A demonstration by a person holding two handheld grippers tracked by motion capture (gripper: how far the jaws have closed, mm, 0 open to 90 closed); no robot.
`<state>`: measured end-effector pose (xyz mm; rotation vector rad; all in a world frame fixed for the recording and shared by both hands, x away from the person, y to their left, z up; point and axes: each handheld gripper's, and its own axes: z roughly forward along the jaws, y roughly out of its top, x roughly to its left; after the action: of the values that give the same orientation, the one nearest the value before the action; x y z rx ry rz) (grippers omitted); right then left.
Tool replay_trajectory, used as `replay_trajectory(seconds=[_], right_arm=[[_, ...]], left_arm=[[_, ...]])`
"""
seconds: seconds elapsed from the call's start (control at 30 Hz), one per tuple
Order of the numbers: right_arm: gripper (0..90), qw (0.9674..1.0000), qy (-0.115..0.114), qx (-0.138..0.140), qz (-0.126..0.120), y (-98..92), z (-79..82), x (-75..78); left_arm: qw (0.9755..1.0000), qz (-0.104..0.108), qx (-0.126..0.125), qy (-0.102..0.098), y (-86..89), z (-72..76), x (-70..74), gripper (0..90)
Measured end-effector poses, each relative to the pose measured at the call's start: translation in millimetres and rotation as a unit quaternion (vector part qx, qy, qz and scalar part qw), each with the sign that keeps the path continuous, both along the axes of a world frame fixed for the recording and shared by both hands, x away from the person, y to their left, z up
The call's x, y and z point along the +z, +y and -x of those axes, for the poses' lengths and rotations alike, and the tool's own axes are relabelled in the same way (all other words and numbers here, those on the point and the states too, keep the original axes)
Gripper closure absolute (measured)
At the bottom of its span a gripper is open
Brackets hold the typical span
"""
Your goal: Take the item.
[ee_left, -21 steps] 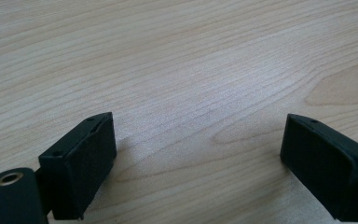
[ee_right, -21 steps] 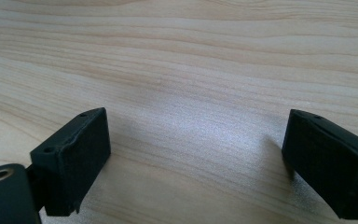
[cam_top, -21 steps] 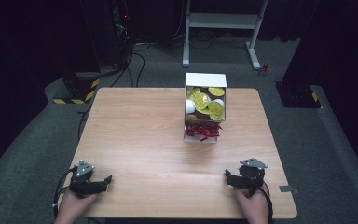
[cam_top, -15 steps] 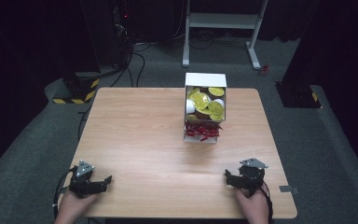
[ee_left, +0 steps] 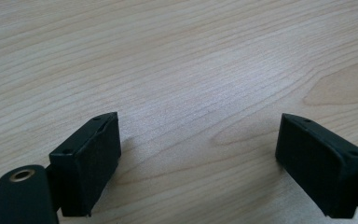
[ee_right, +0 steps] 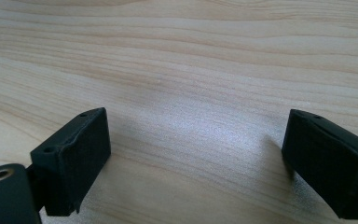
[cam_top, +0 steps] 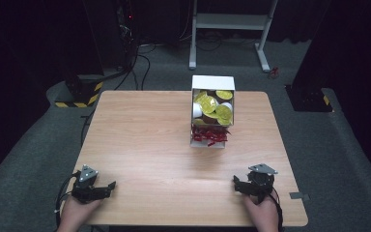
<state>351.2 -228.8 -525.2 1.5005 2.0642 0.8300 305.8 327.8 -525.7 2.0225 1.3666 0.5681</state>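
Both claws are resting at the near edge of the tabletop (cam_top: 140,140), jaws standing wide apart and holding nothing: the left claw (cam_top: 107,185) at the left corner, the right claw (cam_top: 235,181) at the right. One white box (cam_top: 211,83) of yellow-lidded cups (cam_top: 208,104) is lying farther ahead, right of centre, its long side running away from the person, nearer the right claw.

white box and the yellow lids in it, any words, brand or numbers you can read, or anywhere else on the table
None can be read.
White box: its flap looks blank.
Yellow lids: any print is too small and blurred to read.
Red items at the box's near end: no lettering to make out.
Table: bare wood grain in both gripper views, no marks.
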Motion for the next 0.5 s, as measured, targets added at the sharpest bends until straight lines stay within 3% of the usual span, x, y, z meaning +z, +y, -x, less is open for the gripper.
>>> replay_trajectory(seconds=[0.17,0.3,0.5], right_arm=[[7.7,1.0,0.0,0.0,0.0,0.0,0.0,0.0],[7.6,1.0,0.0,0.001,0.0,0.0,-0.1,0.0],[7.6,1.0,0.001,0.006,0.0,0.1,-0.3,0.0]], left_arm=[[0.9998,0.018,-0.003,-0.008,-2.7,0.2,6.8,16.3],[0.9996,0.018,-0.013,-0.019,-6.7,0.3,11.2,16.6],[0.9993,0.017,-0.03,-0.013,-18.1,-2.3,15.3,19.0]])
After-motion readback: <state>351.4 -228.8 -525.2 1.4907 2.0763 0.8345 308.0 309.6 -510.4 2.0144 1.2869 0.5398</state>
